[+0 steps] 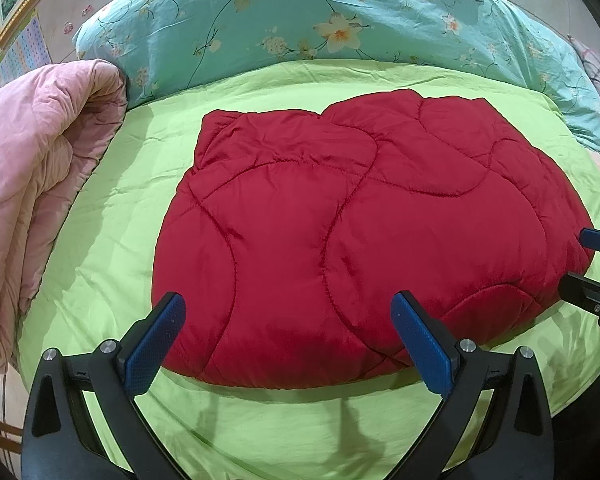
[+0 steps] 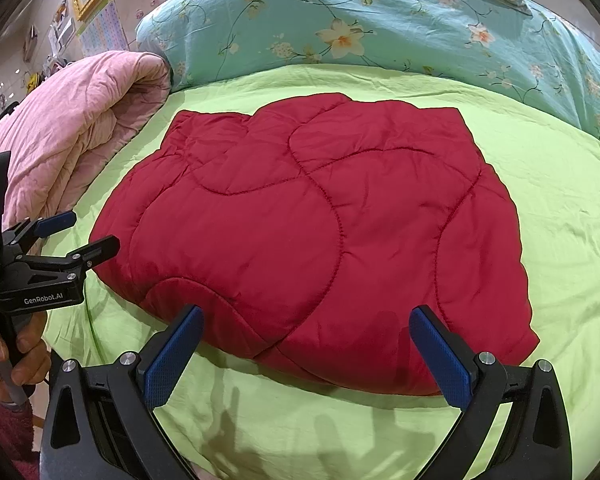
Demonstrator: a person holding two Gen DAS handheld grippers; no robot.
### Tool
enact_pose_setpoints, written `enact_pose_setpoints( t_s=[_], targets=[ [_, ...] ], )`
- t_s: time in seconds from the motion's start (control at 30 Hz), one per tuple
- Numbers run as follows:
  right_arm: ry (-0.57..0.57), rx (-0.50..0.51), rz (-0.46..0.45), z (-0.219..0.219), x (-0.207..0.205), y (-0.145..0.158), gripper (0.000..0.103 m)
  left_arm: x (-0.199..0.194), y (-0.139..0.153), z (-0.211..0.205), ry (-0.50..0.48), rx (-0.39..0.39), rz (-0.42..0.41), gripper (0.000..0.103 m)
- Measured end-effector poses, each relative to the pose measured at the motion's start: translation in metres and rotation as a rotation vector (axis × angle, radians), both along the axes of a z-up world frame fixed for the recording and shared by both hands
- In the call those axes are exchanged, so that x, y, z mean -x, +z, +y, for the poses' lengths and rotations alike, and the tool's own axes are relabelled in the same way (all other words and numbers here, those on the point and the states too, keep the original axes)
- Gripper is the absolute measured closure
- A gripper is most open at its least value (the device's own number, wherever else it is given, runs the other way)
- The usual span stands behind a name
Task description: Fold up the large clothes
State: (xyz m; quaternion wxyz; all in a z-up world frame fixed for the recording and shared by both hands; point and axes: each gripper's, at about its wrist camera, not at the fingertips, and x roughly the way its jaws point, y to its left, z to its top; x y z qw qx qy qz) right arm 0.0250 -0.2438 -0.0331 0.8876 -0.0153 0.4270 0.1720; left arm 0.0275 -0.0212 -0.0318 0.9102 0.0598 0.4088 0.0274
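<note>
On the green bed sheet (image 1: 100,240), my left gripper (image 1: 288,336) and right gripper (image 2: 306,350) gape wide, holding nothing, and one shallow pinch could spill the puffy folded red jacket (image 1: 360,232) open.

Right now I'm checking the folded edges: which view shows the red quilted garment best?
The right wrist view: the red quilted garment lies whole, all edges visible. In the left wrist view its near-right edge sits at the frame edge behind the other claw.

Bright, even indoor light falls from overhead, laying soft gripper shadows on the green bed sheet (image 1: 260,432) toward 6 o'clock, while both fisheye views stay sharp at centre and bend into black corners at the rim.
</note>
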Motion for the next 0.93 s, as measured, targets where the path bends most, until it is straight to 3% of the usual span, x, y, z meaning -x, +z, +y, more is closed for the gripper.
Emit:
enact_pose_setpoints(
  t_s=[0.93],
  targets=[
    [0.012, -0.007, -0.012, -0.010, -0.009, 0.007, 0.000, -0.003, 0.006, -0.002, -0.008, 0.015, -0.019, 0.000]
  ],
)
